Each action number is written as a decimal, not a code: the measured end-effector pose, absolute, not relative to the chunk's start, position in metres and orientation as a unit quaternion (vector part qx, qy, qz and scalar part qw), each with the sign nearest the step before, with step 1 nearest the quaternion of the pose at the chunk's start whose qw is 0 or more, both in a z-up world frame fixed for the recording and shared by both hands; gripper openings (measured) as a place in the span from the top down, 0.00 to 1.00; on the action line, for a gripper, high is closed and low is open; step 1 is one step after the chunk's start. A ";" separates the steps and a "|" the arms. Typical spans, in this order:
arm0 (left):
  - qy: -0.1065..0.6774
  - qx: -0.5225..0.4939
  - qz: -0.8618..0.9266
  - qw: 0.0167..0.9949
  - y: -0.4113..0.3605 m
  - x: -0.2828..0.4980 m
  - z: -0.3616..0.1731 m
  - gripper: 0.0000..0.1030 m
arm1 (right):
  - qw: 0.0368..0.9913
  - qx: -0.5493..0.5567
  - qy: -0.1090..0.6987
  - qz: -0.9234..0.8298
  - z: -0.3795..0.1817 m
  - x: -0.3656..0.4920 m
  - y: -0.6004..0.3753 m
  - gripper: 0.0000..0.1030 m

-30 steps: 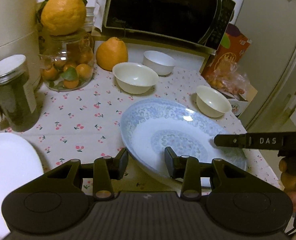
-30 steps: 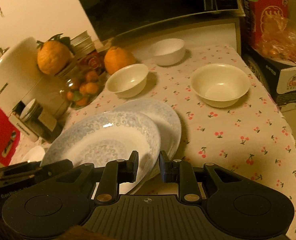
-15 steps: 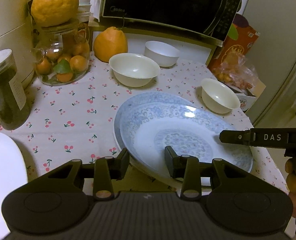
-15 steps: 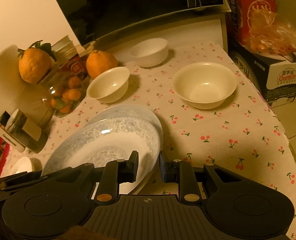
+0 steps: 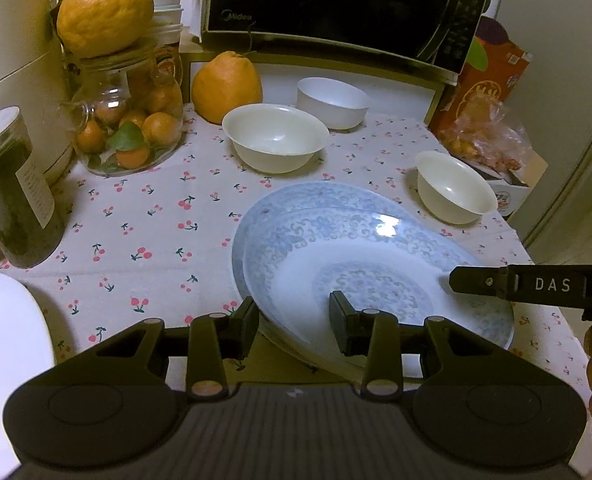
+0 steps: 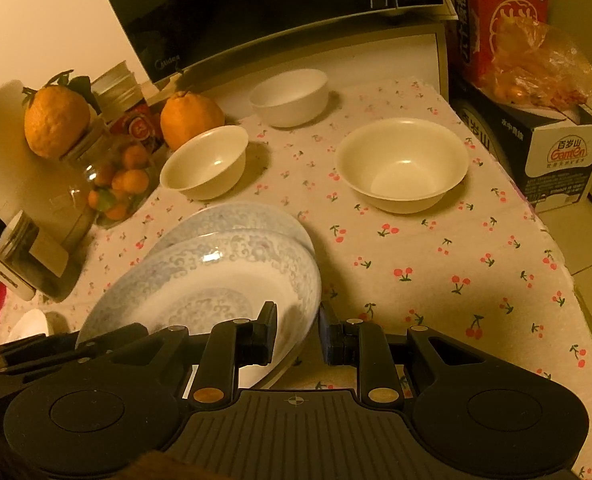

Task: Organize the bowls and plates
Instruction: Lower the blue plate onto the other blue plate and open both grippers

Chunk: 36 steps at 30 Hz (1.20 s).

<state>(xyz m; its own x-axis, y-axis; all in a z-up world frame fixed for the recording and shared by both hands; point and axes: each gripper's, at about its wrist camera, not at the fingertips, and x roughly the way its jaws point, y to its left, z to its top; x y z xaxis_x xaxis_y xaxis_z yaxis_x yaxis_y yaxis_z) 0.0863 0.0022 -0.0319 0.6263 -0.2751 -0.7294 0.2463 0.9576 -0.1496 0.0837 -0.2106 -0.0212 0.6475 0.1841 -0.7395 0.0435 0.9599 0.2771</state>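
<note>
A blue-patterned plate (image 5: 376, 264) (image 6: 216, 276) hangs tilted just above a matching plate (image 5: 296, 196) (image 6: 232, 214) that lies on the cherry-print tablecloth. My left gripper (image 5: 294, 322) is shut on its near left rim. My right gripper (image 6: 296, 332) is shut on its right rim, and shows in the left wrist view as a black bar (image 5: 536, 284). Three empty bowls stand beyond: a cream bowl (image 5: 276, 138) (image 6: 204, 162), a white bowl (image 5: 332, 102) (image 6: 290, 96) and another cream bowl (image 5: 452, 186) (image 6: 402, 164).
A plain white plate (image 5: 4, 340) lies at the near left. A glass jar of small oranges (image 5: 128, 132), a dark jar (image 5: 12, 192) and large citrus fruits (image 5: 226, 86) stand at the back left. A microwave (image 5: 336, 4) fills the back, with boxes (image 6: 536, 140) off the right edge.
Both grippers have carried the held plate sideways, so it now covers more of the lower plate. Only the lower plate's far rim still shows. The grips have not changed.
</note>
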 end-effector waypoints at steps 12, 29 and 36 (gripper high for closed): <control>0.399 0.020 -0.115 0.909 -0.005 0.090 -0.035 0.66 | 0.898 0.100 0.428 0.028 -0.023 0.085 -0.197 0.83; 0.387 0.049 -0.096 0.916 -0.010 0.092 -0.042 0.66 | 0.909 0.043 0.415 0.019 -0.026 0.087 -0.182 0.85; 0.383 0.057 -0.085 0.918 -0.014 0.096 -0.045 0.67 | 0.912 0.035 0.410 0.010 -0.028 0.091 -0.179 0.85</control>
<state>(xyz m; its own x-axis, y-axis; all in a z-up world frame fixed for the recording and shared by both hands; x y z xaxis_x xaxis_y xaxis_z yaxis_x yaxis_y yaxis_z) 0.0956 -0.0136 -0.0452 0.6925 -0.1119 -0.7127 0.1991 0.9792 0.0397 0.0911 -0.1787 -0.0284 0.6644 0.0477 -0.7459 0.0100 0.9973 0.0727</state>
